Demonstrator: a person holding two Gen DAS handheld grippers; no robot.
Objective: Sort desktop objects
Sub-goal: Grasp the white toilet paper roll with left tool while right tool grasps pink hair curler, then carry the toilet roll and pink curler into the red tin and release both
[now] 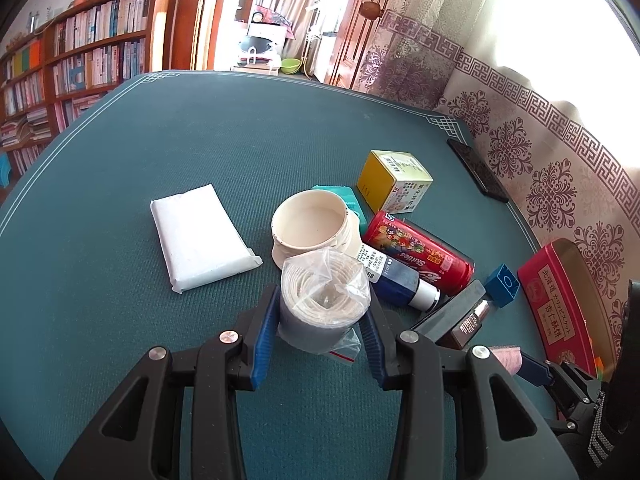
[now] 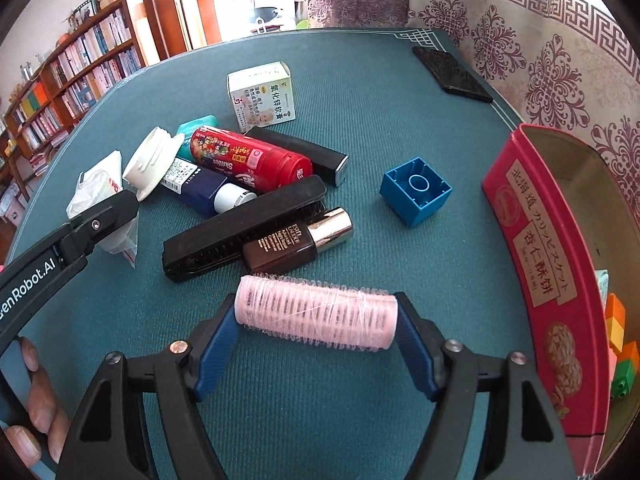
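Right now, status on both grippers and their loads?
Left gripper shut on bagged white roll. Right gripper clamps pink hair roller endwise. Red biscuit tin open at right; path clear.

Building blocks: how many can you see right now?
4, maybe more hidden. A blue block sits alone on the mat; an orange, another orange and a green lie inside the red tin.

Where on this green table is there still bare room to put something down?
The far half of the table is bare, beyond the white packet and the yellow box. There is also a patch between the blue block and the black phone. The pile around the red Skittles tube and black brush is crowded.
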